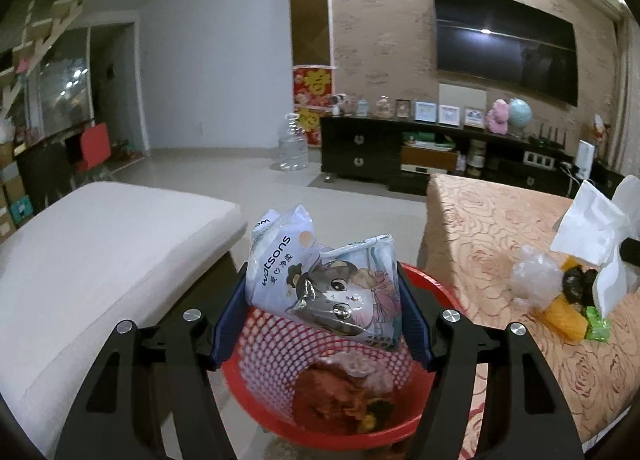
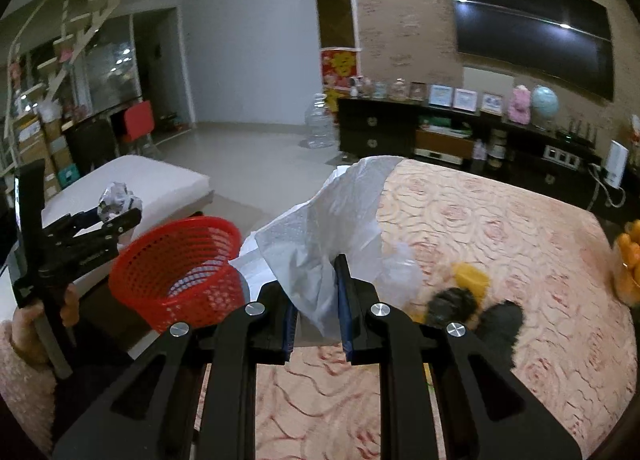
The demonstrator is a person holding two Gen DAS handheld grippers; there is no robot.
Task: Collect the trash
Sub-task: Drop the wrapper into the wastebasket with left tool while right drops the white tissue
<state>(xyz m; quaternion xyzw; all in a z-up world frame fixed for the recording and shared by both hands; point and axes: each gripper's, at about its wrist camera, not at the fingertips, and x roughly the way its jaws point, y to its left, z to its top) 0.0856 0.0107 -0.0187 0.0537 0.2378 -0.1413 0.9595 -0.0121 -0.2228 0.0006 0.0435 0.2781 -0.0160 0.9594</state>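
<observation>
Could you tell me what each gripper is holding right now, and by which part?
The left gripper clamps crumpled plastic packaging by its sides, above the red basket. The right gripper pinches white tissue paper by its bunched lower end.

Basket on floor between sofa at left, table at right.

Each camera rides just behind its own claw, looking forward and somewhat downward along the two fingers. The left wrist view sits close above the red basket, facing the television wall. The right wrist view hangs low over the rose-patterned bench — same heading. Both share that wall, the basket and the bench — the right view also catches the left claw.
</observation>
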